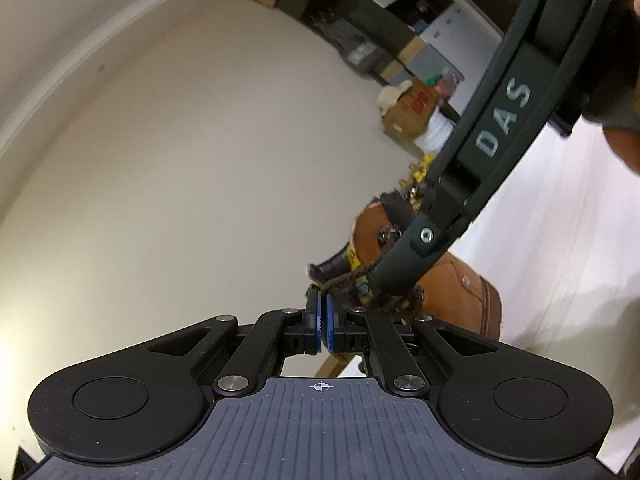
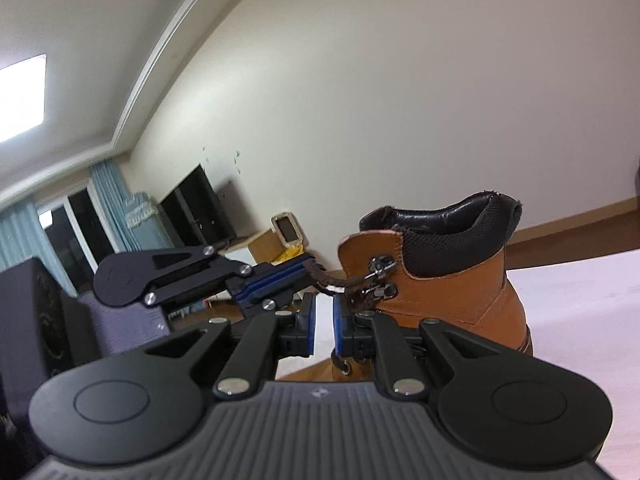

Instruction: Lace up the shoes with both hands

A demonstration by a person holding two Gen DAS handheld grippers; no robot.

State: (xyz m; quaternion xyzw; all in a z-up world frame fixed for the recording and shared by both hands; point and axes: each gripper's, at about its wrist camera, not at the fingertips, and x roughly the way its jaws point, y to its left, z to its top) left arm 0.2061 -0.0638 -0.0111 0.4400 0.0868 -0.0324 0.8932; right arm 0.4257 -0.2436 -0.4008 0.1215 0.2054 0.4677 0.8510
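Observation:
A tan leather boot [image 2: 452, 280] with a black padded collar stands upright on the white tabletop [image 2: 580, 308]. Its dark brown lace [image 2: 340, 282] runs taut from the metal hooks [image 2: 378, 270] out to the left. My left gripper [image 2: 308, 268] is shut on the lace end, level with the hooks. In the left wrist view the lace [image 1: 344, 280] leaves the closed blue pads [image 1: 330, 312] toward the boot [image 1: 460, 280]. My right gripper [image 2: 324, 320] sits just below the lace beside the boot's front, jaws apart with nothing between them. Its fingertip end [image 1: 380, 280] lies against a bunch of lace.
A cream wall fills the background. Cardboard boxes [image 1: 408, 108] and black cabinets [image 1: 344, 12] stand behind the boot in the left wrist view. A dark screen [image 2: 200, 208], a speaker [image 2: 36, 320] and blue curtains [image 2: 112, 200] lie to the left. A wooden table edge [image 2: 308, 370] shows below the grippers.

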